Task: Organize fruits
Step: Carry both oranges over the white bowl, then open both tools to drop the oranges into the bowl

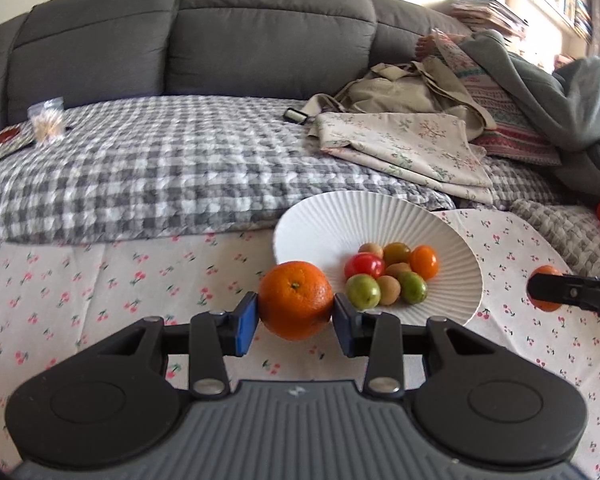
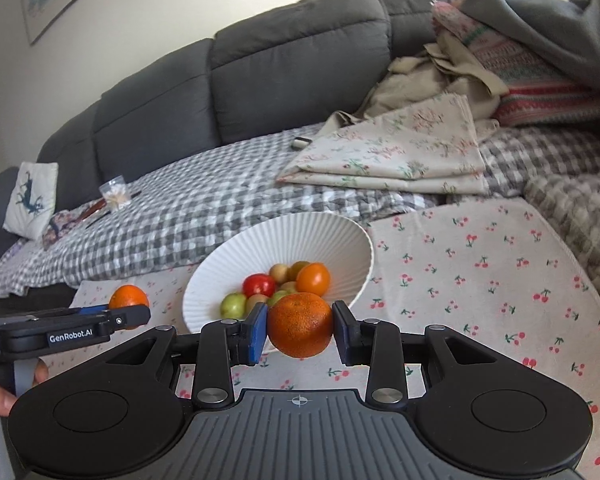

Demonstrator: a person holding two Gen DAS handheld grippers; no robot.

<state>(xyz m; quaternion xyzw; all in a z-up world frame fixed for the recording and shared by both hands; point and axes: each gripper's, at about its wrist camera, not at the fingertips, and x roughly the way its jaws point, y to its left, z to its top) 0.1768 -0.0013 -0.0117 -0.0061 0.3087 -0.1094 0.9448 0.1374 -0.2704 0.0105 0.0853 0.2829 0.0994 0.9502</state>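
Observation:
My left gripper (image 1: 295,316) is shut on an orange (image 1: 296,299), held just left of a white ribbed bowl (image 1: 340,216). My right gripper (image 2: 300,330) is shut on a second orange (image 2: 300,324), held in front of the same bowl (image 2: 300,236). The bowl holds several small fruits: red, orange, green and tan (image 1: 388,276). In the right wrist view the left gripper (image 2: 132,316) shows at the left with its orange (image 2: 128,296). In the left wrist view the right gripper (image 1: 540,286) shows at the right edge with its orange (image 1: 544,304) behind it.
The bowl stands on a cherry-print cloth (image 1: 100,292) over a low table. Behind is a grey sofa (image 1: 180,40) with a checked blanket (image 1: 160,168), folded floral cloth (image 1: 400,148), a bag and piled clothes (image 1: 540,92). A small packet (image 1: 46,120) lies at the far left.

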